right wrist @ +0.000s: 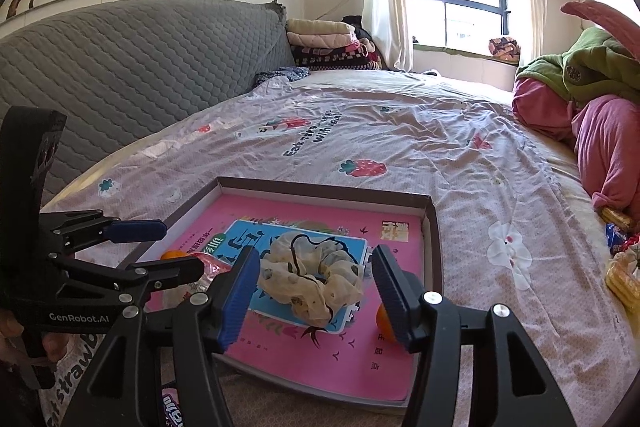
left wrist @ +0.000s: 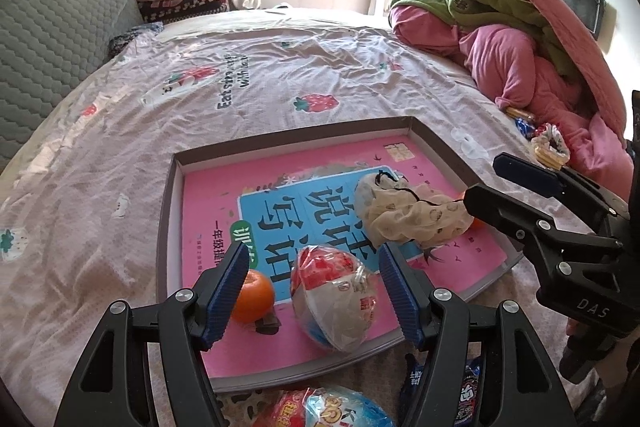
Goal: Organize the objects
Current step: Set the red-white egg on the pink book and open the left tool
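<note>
A shallow brown box lies on the bed with a pink book inside. On the book lie a wrapped toy egg, an orange, a cream scrunchie and a second orange. My left gripper is open, its pads either side of the egg and not touching it. My right gripper is open, its pads either side of the scrunchie. It also shows in the left wrist view.
Snack packets lie on the strawberry-print sheet just before the box. More snacks sit at the right by a heap of pink and green bedding. A grey padded headboard stands at the left.
</note>
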Motion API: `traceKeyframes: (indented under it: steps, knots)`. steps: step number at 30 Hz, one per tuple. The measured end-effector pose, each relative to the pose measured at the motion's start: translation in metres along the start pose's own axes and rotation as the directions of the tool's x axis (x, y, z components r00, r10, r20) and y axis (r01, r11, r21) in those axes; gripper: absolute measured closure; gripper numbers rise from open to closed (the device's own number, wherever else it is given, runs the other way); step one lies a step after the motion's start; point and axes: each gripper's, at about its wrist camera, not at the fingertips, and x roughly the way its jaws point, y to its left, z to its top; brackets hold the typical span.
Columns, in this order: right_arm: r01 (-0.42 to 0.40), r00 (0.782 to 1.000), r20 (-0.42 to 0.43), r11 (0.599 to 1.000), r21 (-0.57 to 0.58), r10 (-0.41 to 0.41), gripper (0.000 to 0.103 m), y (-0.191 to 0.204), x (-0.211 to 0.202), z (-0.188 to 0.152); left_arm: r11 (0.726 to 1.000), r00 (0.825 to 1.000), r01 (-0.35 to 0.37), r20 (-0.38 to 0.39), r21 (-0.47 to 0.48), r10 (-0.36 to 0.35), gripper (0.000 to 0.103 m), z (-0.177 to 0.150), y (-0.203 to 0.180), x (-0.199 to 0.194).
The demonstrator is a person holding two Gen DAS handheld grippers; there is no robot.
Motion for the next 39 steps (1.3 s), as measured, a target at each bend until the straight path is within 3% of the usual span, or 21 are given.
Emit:
traceKeyframes:
  steps: [28, 31, 39]
  knots:
    - [-0.007, 0.999, 0.033, 1.000, -0.014, 0.007, 0.039, 0.006, -0.014, 0.003, 0.999, 0.998, -0.036, 0.046, 0.011, 0.036, 0.034, 0.001, -0.001, -0.027]
    - [-0.003, 0.999, 0.047, 1.000, -0.013, 0.003, 0.035, 0.006, -0.017, 0.004, 0.999, 0.998, -0.041, 0.049, -0.002, 0.042, 0.034, 0.001, -0.001, -0.030]
    - [-0.022, 0.998, 0.063, 0.999, 0.031, 0.020, 0.032, -0.001, -0.024, 0.005, 0.999, 0.998, -0.028, 0.061, -0.036, 0.030, 0.028, -0.003, -0.001, -0.040]
